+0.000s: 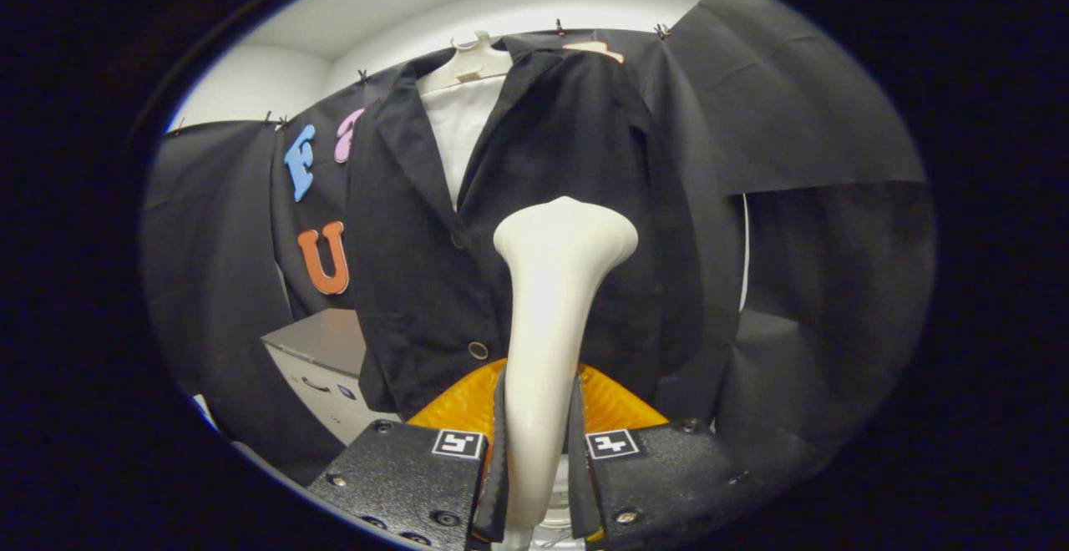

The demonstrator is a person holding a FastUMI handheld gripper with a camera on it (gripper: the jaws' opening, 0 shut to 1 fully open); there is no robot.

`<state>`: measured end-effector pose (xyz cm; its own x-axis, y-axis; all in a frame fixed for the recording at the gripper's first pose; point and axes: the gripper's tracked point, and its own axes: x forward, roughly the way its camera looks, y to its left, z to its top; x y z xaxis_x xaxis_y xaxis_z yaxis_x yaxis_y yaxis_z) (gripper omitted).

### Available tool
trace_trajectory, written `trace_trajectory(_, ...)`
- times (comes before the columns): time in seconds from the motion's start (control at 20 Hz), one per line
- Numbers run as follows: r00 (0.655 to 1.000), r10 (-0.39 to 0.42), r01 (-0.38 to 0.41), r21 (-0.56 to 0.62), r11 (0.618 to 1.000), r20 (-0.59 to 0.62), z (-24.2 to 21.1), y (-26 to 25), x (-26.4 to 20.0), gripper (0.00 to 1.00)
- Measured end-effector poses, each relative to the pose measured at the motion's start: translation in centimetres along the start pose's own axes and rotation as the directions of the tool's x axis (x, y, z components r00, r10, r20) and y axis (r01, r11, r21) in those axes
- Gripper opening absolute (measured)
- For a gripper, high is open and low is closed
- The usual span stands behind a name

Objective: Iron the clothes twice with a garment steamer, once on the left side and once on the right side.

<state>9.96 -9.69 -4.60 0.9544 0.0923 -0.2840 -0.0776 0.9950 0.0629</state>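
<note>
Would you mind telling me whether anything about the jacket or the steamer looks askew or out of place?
Nothing stands out. The black jacket hangs straight on its hanger over a white shirt, front closed. The tongs are shut on the steamer, which stands upright between them, its head in front of the jacket's front.

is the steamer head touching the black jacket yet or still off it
Cannot tell. In the gripper view the steamer, clamped between the gripper fingers, overlaps the black jacket head-on, so no contact or gap shows.
</note>
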Motion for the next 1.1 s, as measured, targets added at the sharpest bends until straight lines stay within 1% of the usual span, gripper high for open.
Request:
trace_trajectory(0.15,0.998,0.005,-0.004,0.012,1.0,-0.064,-2.9,0.1,-0.4,0.32)
trace_trajectory(0.35,0.993,-0.001,0.002,0.008,1.0,-0.118,-6.3,0.3,-1.1,0.32)
trace_trajectory(0.5,0.985,-0.015,0.018,0.011,1.0,-0.169,-9.7,0.3,-1.4,0.32)
trace_trajectory(0.85,0.951,-0.056,0.071,0.039,0.997,-0.303,-18.0,-0.6,-0.9,0.32)
trace_trajectory(1.1,0.927,-0.072,0.096,0.048,0.994,-0.369,-22.1,-1.2,-0.3,0.32)
